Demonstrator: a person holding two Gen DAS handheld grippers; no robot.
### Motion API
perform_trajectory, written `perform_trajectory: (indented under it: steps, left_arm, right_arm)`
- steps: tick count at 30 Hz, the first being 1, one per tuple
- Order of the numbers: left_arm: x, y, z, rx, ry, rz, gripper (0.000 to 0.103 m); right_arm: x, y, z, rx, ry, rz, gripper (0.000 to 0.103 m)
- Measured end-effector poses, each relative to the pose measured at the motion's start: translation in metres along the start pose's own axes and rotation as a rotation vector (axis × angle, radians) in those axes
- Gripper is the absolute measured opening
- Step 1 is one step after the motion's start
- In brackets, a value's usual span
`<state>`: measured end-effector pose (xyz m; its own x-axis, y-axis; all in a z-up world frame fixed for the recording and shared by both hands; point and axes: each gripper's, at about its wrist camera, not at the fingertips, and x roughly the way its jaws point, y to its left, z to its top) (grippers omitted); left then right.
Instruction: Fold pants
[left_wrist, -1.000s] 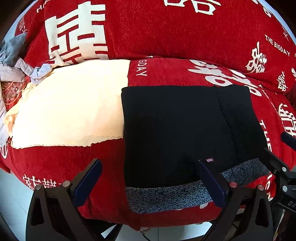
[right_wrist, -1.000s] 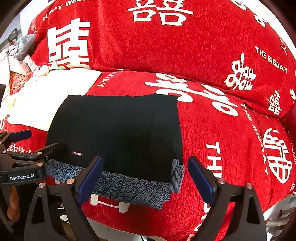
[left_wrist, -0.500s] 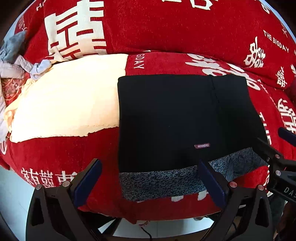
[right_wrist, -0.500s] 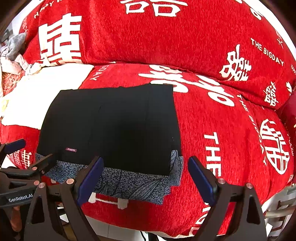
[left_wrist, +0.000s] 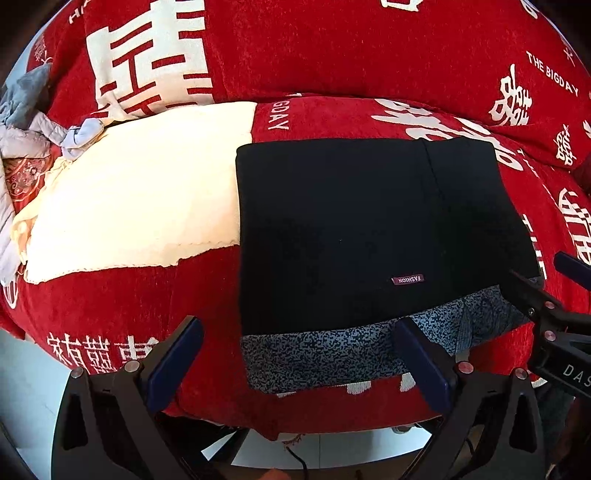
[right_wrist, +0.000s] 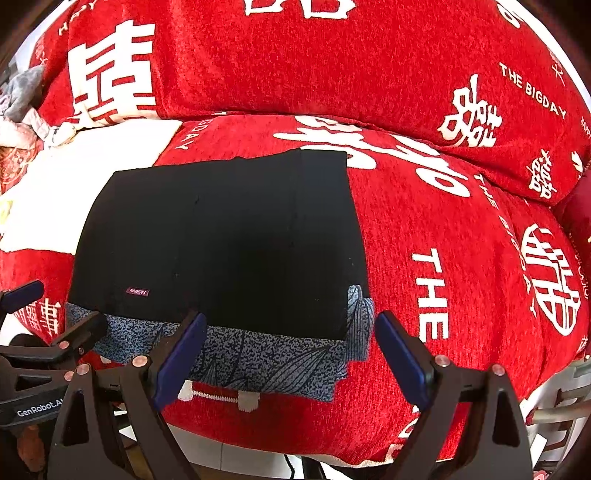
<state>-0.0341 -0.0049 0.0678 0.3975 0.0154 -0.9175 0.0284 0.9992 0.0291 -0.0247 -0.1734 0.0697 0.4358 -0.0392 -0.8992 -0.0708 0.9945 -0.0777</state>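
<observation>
Sofa (left_wrist: 388, 55), red plush cover with white lettering: carries everything listed; soft, yielding seat, so anything pressed on it will sink a little.

Cream cloth (left_wrist: 140, 206): flat on the seat, just left of the pants, its right edge touching or slipping under them; cannot tell which.

Pants (left_wrist: 369, 229), black, folded to a compact rectangle at the middle of the seat, near its front edge. A patterned grey-blue lining band (right_wrist: 258, 354) shows along the near side of the pants, and a small "FASHION" label (left_wrist: 407, 279) sits just behind that band. Judged soft, limp, light, not fragile; layers likely to slide apart if lifted by one corner. Best hold: the two near corners of the pants together, pinching all layers, or the thick near edge.

Left hand-held gripper (left_wrist: 295, 354): jaws spread wide, nothing between them, in front of the pants' near left portion.

Right hand-held gripper (right_wrist: 291, 350): jaws spread wide, empty, in front of the pants' near right corner.

Crumpled grey clothing (left_wrist: 26, 110): far left of the pants, beyond the cream cloth.
</observation>
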Motion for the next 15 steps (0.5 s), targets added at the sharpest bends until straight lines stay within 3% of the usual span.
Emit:
perform_trajectory:
  steps: [15]
  left_arm:
    - [0.0010, -0.0028, 0.0002, 0.003, 0.004, 0.001, 0.103]
  right_arm:
    - [0.0003, -0.0012, -0.0019, 0.003, 0.000, 0.004, 0.094]
